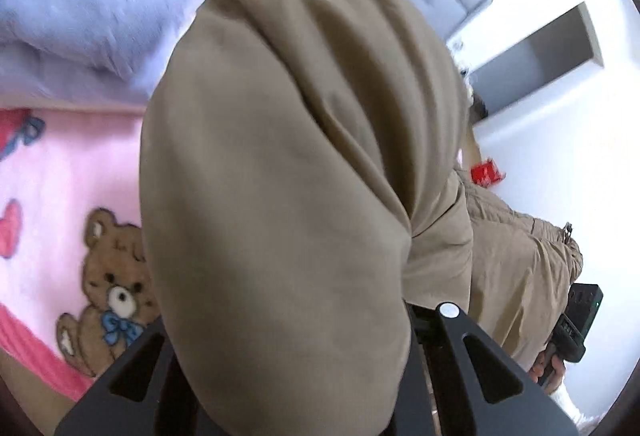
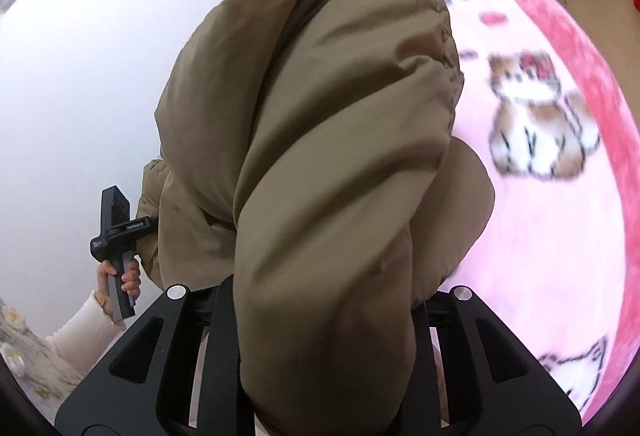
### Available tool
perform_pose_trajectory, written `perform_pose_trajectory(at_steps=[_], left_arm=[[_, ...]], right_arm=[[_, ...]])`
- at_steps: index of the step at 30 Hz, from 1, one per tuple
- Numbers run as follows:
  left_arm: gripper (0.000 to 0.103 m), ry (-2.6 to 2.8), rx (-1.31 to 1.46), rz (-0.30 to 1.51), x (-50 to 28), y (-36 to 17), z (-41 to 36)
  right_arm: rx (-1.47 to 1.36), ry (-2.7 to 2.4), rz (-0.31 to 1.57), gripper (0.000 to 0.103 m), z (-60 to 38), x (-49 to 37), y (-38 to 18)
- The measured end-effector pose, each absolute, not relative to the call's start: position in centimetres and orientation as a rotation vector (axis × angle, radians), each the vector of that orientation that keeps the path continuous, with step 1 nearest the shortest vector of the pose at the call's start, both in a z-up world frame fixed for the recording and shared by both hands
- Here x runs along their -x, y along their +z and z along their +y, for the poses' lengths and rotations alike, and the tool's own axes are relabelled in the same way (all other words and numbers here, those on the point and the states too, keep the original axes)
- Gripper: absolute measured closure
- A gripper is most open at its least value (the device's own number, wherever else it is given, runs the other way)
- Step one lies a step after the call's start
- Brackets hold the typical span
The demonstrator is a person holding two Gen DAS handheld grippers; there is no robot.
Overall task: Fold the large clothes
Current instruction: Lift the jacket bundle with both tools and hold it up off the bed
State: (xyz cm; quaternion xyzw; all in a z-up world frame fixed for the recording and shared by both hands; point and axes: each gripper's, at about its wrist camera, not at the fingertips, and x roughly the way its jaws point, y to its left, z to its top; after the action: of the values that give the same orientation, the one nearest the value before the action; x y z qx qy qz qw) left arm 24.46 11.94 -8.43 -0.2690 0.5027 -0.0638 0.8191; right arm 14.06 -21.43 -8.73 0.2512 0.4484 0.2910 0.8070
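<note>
Khaki padded coat point(image 1: 288, 155), one item, held off the bed and filling the middle of both views.

Left wrist view: left hand-held gripper point(image 1: 304, 376) clamped on a thick fold of the coat, cloth bulging out between its two black fingers and draping over them. Pink fleece blanket point(image 1: 48, 171) with a teddy-bear print lay on the bed below; a lilac plush throw point(image 1: 92, 7) lay beyond it. Further coat cloth trailed off to the right toward the other tool, gripped in a hand at the frame edge.

Right wrist view: right hand-held gripper point(image 2: 320, 376) likewise closed on a bunched fold of the coat, the fingertips hidden under the cloth. Left tool seen at the left, gripped by a hand in a cream sleeve point(image 2: 80, 332), with the coat strung between the two. Blanket to the right was blurred.

Handling note, as judgement: the step appeared to be lifting the coat clear to spread it. Both grips looked like bunched handfuls, not an edge or seam, so the padding could slip. Drawing the two hands apart until the span hung taut, then lowering it flat onto the blanket, would likely suit before any fold.
</note>
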Motion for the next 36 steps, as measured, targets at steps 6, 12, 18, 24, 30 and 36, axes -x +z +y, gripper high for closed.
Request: perform_pose_trajectory(at_steps=[6, 12, 18, 24, 30, 36], left_arm=[[0.088, -0.061, 0.577, 0.963, -22.1, -1.5, 14.5], [0.088, -0.001, 0.563, 0.836, -22.2, 7.4, 17.3], [0.088, -0.020, 0.544, 0.692, -26.2, 17.1, 22.2], [0.088, -0.054, 0.494, 0.528, -30.0, 27.7, 31.3], [0.088, -0.019, 0.403, 0.428, -32.9, 34.9, 44.5], [0.087, 0.067, 0.329, 0.429, -33.6, 30.6, 56.9]], right_arm=[[-0.507, 0.736, 0.886, 0.081, -24.0, -18.2, -1.1], [-0.477, 0.873, 0.812, 0.081, -21.3, -21.2, 6.2], [-0.510, 0.930, 0.709, 0.081, -17.6, -25.4, 14.9], [-0.484, 0.955, 0.530, 0.081, -9.7, -28.7, 25.6], [-0.467, 0.986, 0.395, 0.081, 1.8, -31.1, 33.6], [-0.469, 1.033, 0.420, 0.080, 13.9, -33.2, 30.4]])
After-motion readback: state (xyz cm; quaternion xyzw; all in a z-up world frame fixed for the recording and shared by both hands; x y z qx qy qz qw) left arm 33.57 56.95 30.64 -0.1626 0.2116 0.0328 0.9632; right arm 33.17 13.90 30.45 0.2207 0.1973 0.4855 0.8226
